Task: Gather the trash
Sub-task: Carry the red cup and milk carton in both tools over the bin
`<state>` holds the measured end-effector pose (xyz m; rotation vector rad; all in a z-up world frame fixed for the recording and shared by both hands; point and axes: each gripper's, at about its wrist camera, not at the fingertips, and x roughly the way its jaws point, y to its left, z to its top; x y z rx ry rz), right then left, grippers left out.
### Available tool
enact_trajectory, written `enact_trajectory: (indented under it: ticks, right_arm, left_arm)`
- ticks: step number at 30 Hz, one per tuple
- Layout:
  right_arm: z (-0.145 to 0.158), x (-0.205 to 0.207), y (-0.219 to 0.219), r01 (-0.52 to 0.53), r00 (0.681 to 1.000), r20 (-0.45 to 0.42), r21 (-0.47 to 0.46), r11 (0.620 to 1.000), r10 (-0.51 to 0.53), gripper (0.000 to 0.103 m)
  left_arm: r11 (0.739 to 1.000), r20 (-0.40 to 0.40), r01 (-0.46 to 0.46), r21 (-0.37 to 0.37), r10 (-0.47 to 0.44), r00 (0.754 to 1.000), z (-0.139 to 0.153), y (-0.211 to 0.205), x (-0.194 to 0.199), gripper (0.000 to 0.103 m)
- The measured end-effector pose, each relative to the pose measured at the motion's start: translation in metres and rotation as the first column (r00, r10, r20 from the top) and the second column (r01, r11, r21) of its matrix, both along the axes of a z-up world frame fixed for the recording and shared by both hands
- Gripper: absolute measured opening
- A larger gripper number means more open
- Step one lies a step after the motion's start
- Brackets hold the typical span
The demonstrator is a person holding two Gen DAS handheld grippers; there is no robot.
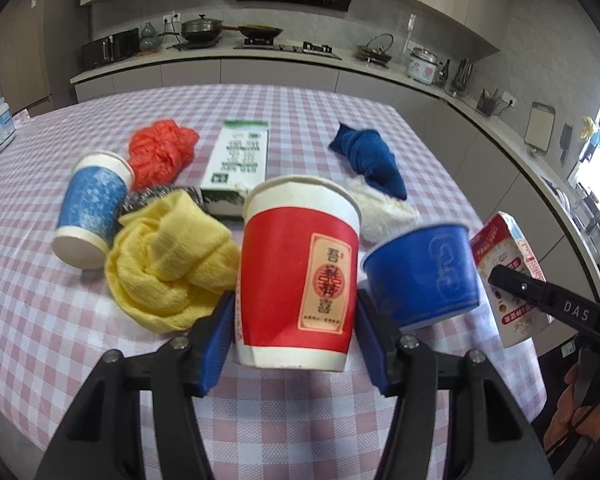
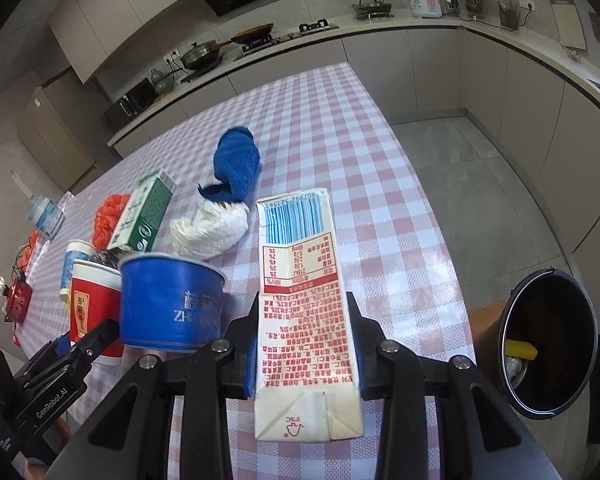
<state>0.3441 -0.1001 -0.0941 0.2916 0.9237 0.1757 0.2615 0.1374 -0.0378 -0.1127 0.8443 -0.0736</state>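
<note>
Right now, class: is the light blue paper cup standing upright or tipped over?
Tipped over: the light blue paper cup lies on its side on the tablecloth.

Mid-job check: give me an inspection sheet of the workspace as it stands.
Surface: checked tablecloth, crowded.
Job's things: red cup, blue bowl, milk carton, green box, blue-white cup; bin beside the table.
Clutter: yellow cloth, blue cloth, white cloth, orange mesh.
Grippers: left gripper around red cup; right gripper shut on milk carton.
Cables: nothing seen.
Surroundings: kitchen counter.

Blue cup (image 2: 171, 304) — "ZH…" (partly hidden); carton (image 2: 304, 320) — "FSC".
</note>
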Motion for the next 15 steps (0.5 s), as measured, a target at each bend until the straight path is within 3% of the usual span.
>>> enact_trajectory:
  ticks: [8,15]
  right_arm:
    - [0.02,-0.009,-0.021,0.021,0.999,0.043,0.03,0.999,-0.022,0.037]
    - [0.024,-0.024,-0.054,0.065,0.996,0.051,0.041,0.997,-0.067,0.037]
  left_arm:
    - [1.0,0.067,0.028,-0.007,-0.028,0.997,0.032,-0.014,-0.003,0.058]
    - [0.993,0.089,0.116,-0.02,-0.114,0.989,0.045,-0.055,-0.005,0.058]
